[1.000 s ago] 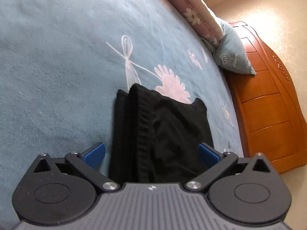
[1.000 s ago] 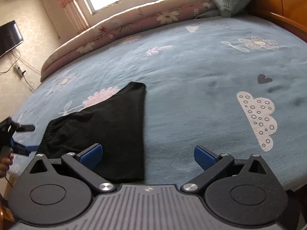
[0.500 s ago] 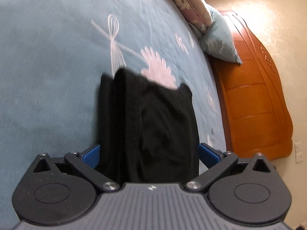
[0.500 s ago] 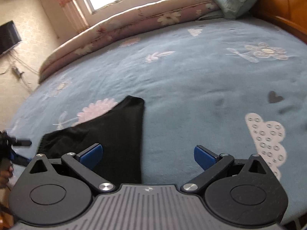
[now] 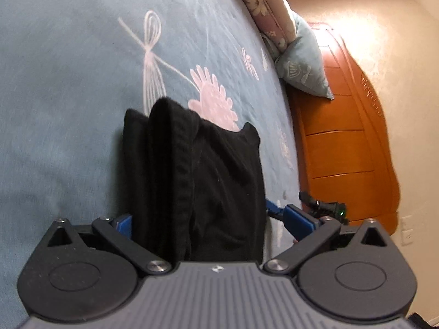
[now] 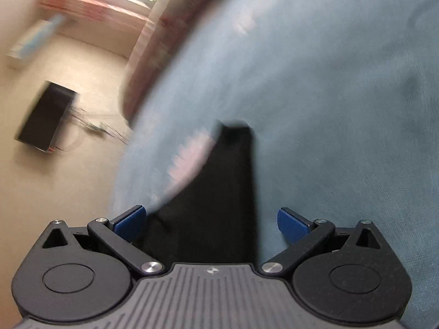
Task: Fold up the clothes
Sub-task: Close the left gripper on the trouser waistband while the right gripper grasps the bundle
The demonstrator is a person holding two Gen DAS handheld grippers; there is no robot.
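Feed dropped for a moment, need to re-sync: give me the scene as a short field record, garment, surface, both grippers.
garment: black garment, partly folded, lying on the bed
surface: blue bedspread with pink and white prints
left gripper: open, fingers either side of the garment's near end
right gripper: open, garment between its fingers; view blurred
background: pillow by the wooden headboard

One black garment (image 5: 208, 181), two grippers (both wide open), one pillow (image 5: 304, 63).
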